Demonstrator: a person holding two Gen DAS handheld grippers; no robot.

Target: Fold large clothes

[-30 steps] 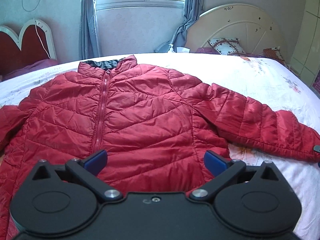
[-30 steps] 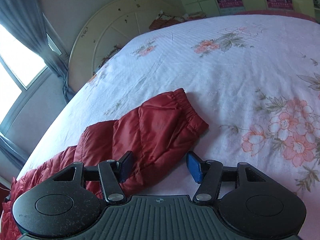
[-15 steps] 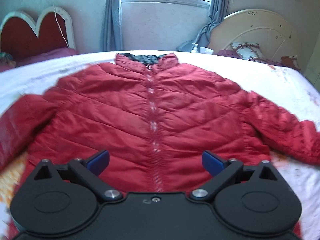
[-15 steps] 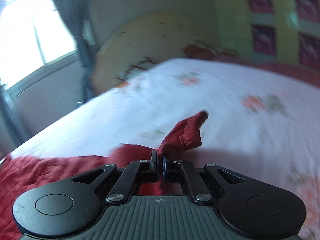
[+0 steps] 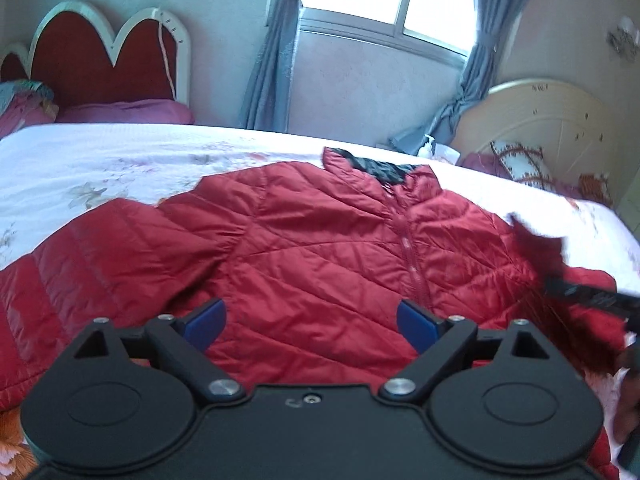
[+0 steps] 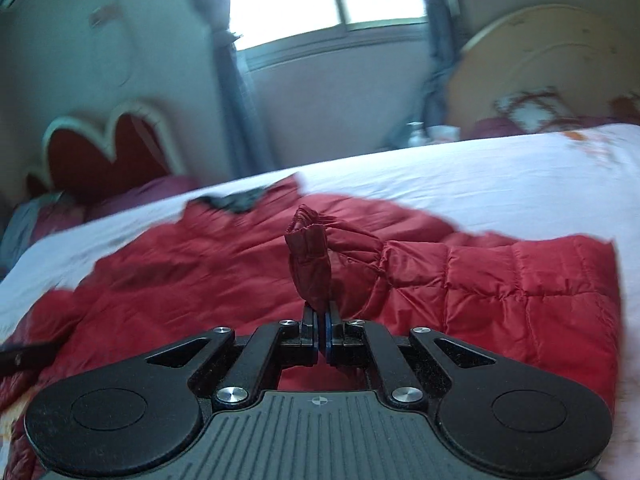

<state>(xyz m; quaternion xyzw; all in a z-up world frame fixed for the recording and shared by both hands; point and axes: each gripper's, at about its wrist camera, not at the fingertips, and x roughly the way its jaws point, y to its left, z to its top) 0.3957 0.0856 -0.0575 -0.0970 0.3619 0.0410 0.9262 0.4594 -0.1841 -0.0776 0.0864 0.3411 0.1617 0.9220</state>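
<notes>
A red quilted puffer jacket (image 5: 320, 248) lies front up on the bed, zipped, its collar toward the window. My left gripper (image 5: 310, 322) is open and empty, hovering over the jacket's lower hem. My right gripper (image 6: 321, 330) is shut on the cuff of the jacket's sleeve (image 6: 310, 264) and holds it lifted over the jacket's body (image 6: 200, 280). The lifted sleeve (image 5: 536, 248) and the right gripper show blurred at the right edge of the left wrist view. The other sleeve (image 5: 80, 264) lies flat at the left.
The bed has a white floral sheet (image 5: 100, 168). A red heart-shaped headboard (image 5: 108, 68) stands at the far left, a cream round headboard (image 5: 552, 128) with a cushion at the far right. A window with grey curtains (image 5: 272, 60) is behind.
My right gripper closed on the sleeve cuff, lifted it and carried it leftward over the jacket body. My left gripper swung left along the hem, staying open.
</notes>
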